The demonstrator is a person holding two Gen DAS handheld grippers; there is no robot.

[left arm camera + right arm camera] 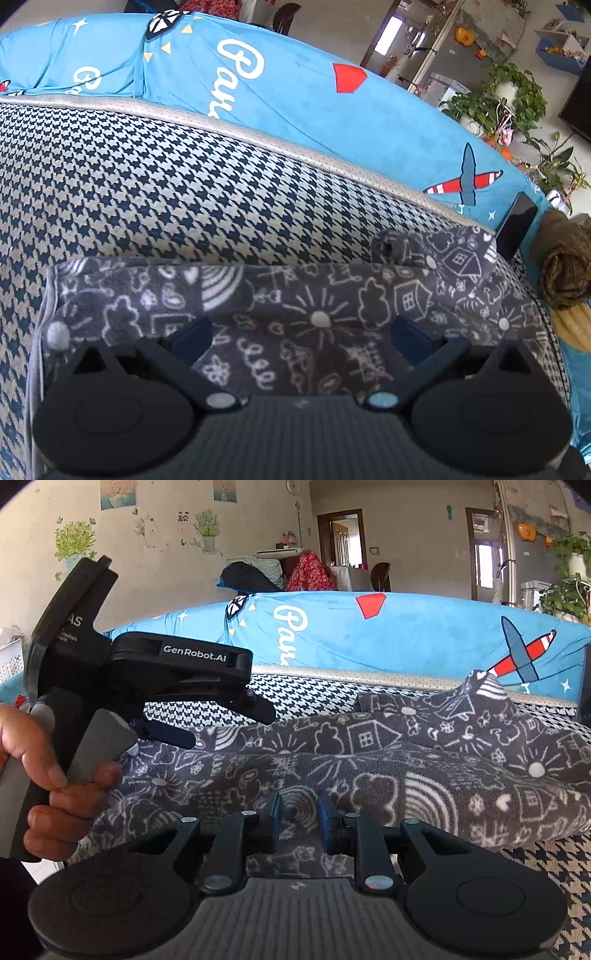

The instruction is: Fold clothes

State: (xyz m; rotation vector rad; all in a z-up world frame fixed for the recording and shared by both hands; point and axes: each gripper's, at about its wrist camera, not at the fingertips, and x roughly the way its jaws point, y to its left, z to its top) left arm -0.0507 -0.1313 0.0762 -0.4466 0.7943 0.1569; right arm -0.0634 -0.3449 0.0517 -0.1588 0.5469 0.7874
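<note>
Doodle-print garment (295,314) lies folded on houndstooth cushion (147,192). Left gripper (301,336) jaws spread wide, empty above it. Right gripper (299,823) jaws clenched on near fold; fold to be drawn flat, edges aligned.

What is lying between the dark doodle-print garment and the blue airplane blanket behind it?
In the left wrist view, houndstooth cushion fabric and its pale piped edge separate the doodle-print garment from the blue blanket. Nothing else lies on that stretch.

A home living room: sofa (406,635), houseplants (506,99), fridge (424,48)
</note>
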